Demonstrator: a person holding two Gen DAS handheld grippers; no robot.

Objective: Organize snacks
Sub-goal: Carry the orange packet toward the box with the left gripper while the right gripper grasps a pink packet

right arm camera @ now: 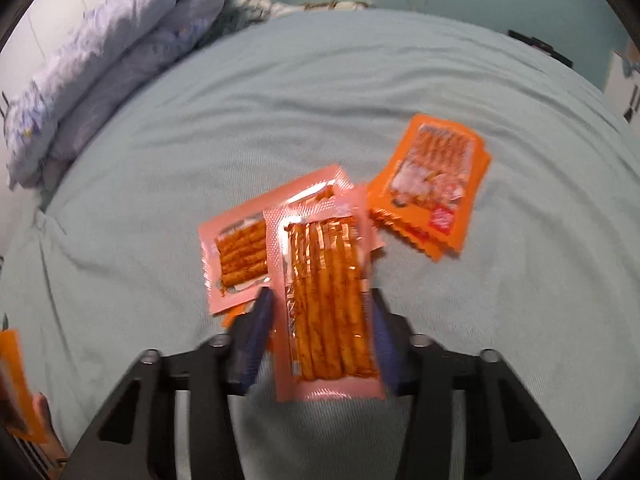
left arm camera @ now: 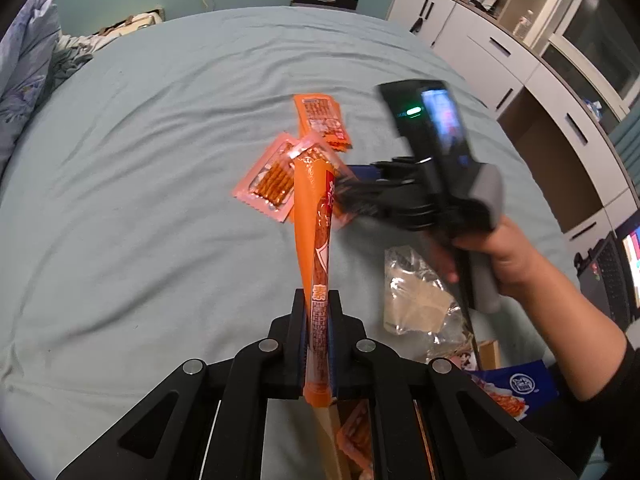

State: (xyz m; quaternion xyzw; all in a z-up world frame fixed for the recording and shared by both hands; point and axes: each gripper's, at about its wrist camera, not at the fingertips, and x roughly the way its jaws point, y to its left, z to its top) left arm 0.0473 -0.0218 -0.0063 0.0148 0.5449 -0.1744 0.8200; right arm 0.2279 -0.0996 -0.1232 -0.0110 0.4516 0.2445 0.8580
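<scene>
My left gripper is shut on a long orange snack stick packet, which stands up between its jaws above the bed. My right gripper is held by a person's hand and points down at the snack pile. A pink packet of spicy sticks lies flat between its wide-set jaws, and a sliver of gap shows at the left pad. Under it lies a second pink packet. A stack of orange flat packets rests just to the right. The right wrist view is blurred.
Everything lies on a pale blue-green bed sheet. A crumpled clear bag and a blue snack bag sit near the front right. White cabinets line the right side; a folded lilac duvet lies at the far left.
</scene>
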